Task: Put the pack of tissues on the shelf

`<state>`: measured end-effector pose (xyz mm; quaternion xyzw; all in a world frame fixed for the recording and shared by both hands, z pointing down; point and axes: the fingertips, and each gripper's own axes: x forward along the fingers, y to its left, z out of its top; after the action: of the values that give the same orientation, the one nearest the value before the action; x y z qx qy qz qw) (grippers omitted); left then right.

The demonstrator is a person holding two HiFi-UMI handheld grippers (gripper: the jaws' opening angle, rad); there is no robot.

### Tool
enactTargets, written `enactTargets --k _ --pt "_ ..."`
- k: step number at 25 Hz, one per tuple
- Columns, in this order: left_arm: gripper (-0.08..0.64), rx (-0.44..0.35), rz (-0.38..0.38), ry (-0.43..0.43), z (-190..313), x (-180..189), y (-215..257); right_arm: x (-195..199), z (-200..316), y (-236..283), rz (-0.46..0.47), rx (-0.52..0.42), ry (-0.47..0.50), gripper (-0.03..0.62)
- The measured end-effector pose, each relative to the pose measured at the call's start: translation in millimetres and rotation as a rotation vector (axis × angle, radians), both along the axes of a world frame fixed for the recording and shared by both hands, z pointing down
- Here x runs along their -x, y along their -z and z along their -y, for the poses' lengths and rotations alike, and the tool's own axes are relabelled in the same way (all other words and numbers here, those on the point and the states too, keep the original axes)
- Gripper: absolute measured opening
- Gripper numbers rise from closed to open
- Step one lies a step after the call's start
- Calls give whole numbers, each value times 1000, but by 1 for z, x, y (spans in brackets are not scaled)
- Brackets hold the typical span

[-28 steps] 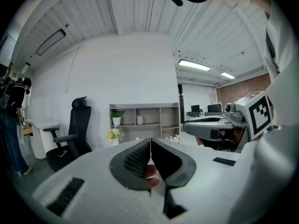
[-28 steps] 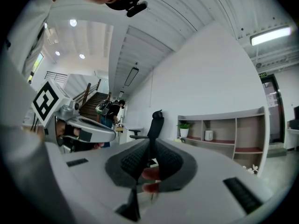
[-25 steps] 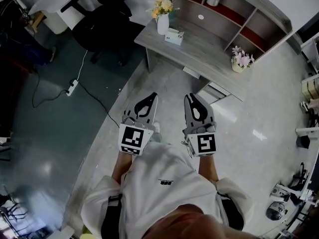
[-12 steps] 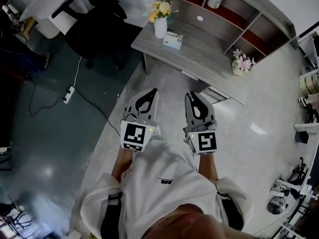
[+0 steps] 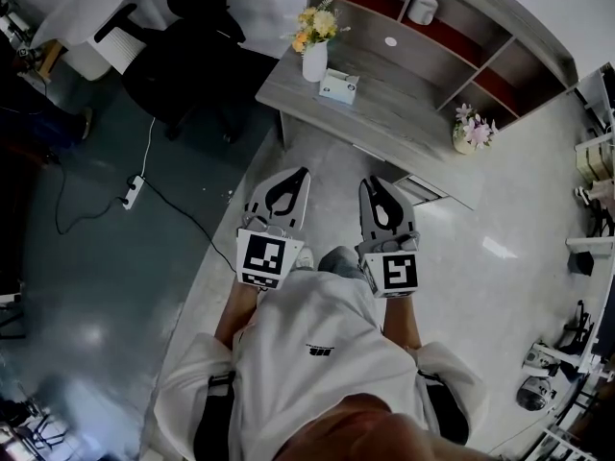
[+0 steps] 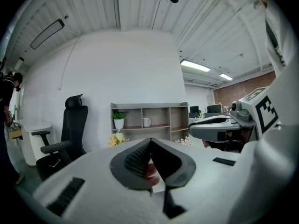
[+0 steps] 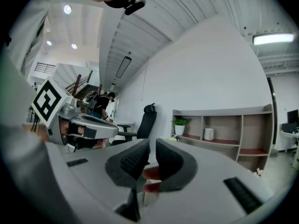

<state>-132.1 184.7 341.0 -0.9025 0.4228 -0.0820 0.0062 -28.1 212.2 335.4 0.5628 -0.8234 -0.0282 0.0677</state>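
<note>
The left gripper is hanging clenched, its jaw tips meeting on nothing. Just beside it, the right gripper is pinching down to a slit, also empty. Well ahead of both, the pack of tissues is lying on the desk, beside a flower vase. Beyond them, the shelf is standing.

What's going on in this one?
A person stands back from the desk with a tool in each hand. The left tool and right tool are both shut and empty, pointing toward the desk. The pack of tissues lies on the desk beside the flower vase, not yet picked up or moved to the shelf.
</note>
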Motion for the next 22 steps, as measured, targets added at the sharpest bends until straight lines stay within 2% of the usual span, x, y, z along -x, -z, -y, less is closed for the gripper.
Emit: enactTargets --k 11,17,22 --pt "28 14 5 -10 32 1 -15 -1 33 -16 31 1 -21 61" --pt "28 24 21 -10 55 -9 -24 -9 57 -25 -5 54 -11 61" --pt "28 42 21 -9 76 -16 -30 -14 83 -27 12 37 -5 61"
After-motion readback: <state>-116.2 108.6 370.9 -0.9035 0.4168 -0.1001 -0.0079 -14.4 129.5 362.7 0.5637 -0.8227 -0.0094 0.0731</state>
